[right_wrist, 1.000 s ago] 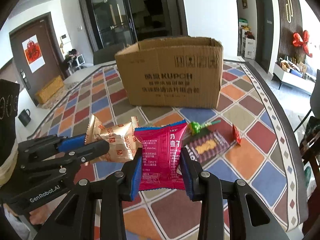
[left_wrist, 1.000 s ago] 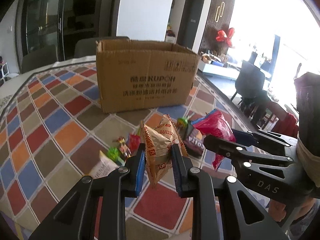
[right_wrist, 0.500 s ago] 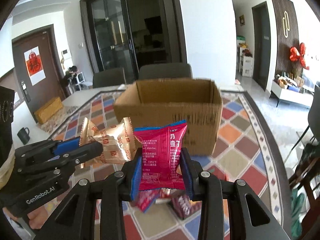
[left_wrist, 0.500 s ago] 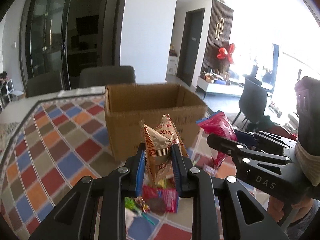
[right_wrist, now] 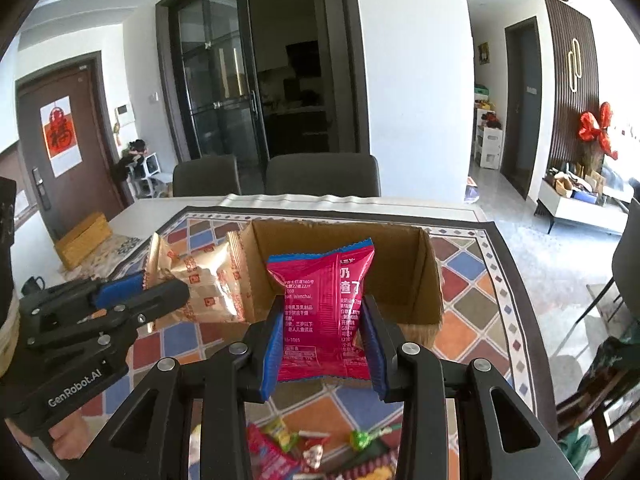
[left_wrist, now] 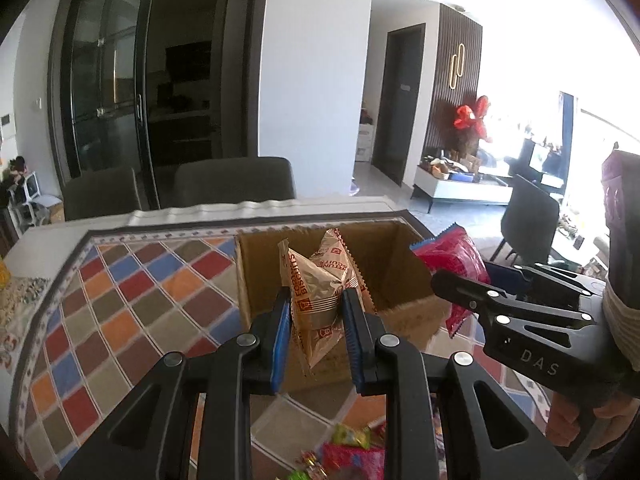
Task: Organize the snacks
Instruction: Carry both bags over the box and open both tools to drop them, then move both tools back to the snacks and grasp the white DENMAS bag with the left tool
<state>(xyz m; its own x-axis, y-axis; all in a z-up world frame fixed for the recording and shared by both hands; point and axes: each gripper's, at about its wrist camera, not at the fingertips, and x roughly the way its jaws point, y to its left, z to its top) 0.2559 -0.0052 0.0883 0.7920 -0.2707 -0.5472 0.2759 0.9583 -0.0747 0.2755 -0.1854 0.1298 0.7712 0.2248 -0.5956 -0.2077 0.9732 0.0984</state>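
Observation:
My left gripper (left_wrist: 316, 312) is shut on a gold biscuit packet (left_wrist: 320, 280), held up over the near wall of the open cardboard box (left_wrist: 396, 256). My right gripper (right_wrist: 322, 326) is shut on a magenta snack packet (right_wrist: 322, 304) in front of the same cardboard box (right_wrist: 400, 256). In the right wrist view the left gripper (right_wrist: 168, 292) with the gold biscuit packet (right_wrist: 200, 280) hangs beside the box's left corner. From the left wrist camera the right gripper (left_wrist: 452, 280) and the magenta snack packet (left_wrist: 456, 256) show at the box's right side.
Several loose sweets and small packets (right_wrist: 304, 444) lie on the checkered tablecloth (left_wrist: 132, 300) below the grippers. Two dark chairs (right_wrist: 320, 176) stand behind the table's far edge. A brown cardboard piece (right_wrist: 82, 240) lies at the far left.
Both grippers have risen and moved toward the box with their packets. The box's open top now shows, and the loose snacks have dropped to the bottom of both views.

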